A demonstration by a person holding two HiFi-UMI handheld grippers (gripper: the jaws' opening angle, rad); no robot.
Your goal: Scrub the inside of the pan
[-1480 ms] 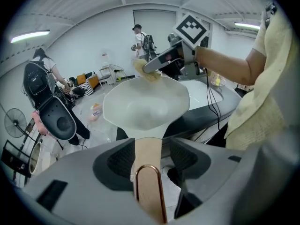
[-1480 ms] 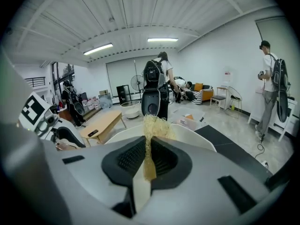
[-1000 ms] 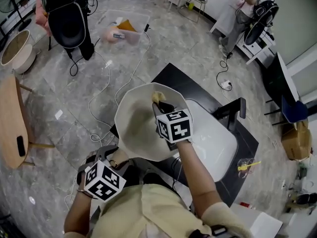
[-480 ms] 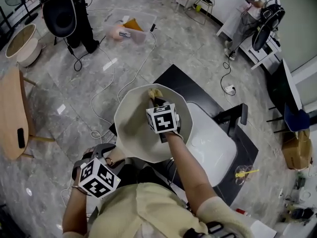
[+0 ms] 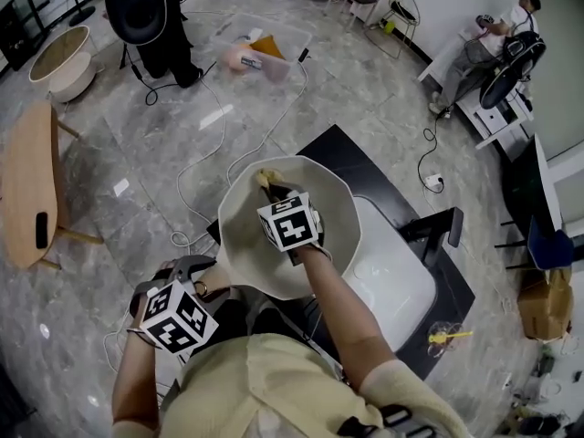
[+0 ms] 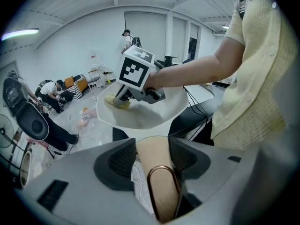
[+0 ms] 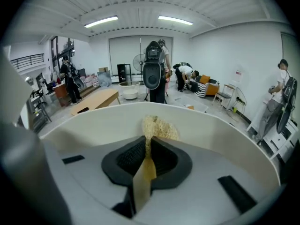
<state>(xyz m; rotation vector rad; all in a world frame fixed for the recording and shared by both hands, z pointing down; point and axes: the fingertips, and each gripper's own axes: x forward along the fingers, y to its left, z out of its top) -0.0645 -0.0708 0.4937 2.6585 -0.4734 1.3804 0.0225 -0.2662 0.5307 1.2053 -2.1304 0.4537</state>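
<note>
A cream pan is held up over the floor and the black counter. My left gripper is shut on the pan's handle, a beige bar with a copper ring; its marker cube sits near my body. My right gripper reaches into the pan and is shut on a yellow sponge, which presses against the far left inner wall. In the right gripper view the sponge pokes out past the gripper onto the pan wall. The left gripper view shows the pan, sponge and my left gripper.
Under the pan are a black counter and a white basin. Cables trail over the grey floor. A wooden table stands at the left. A person sits at the far right, and a black fan stands at the back.
My right gripper has slid the sponge leftward along the pan's far inner wall. The left gripper keeps its hold on the handle.
</note>
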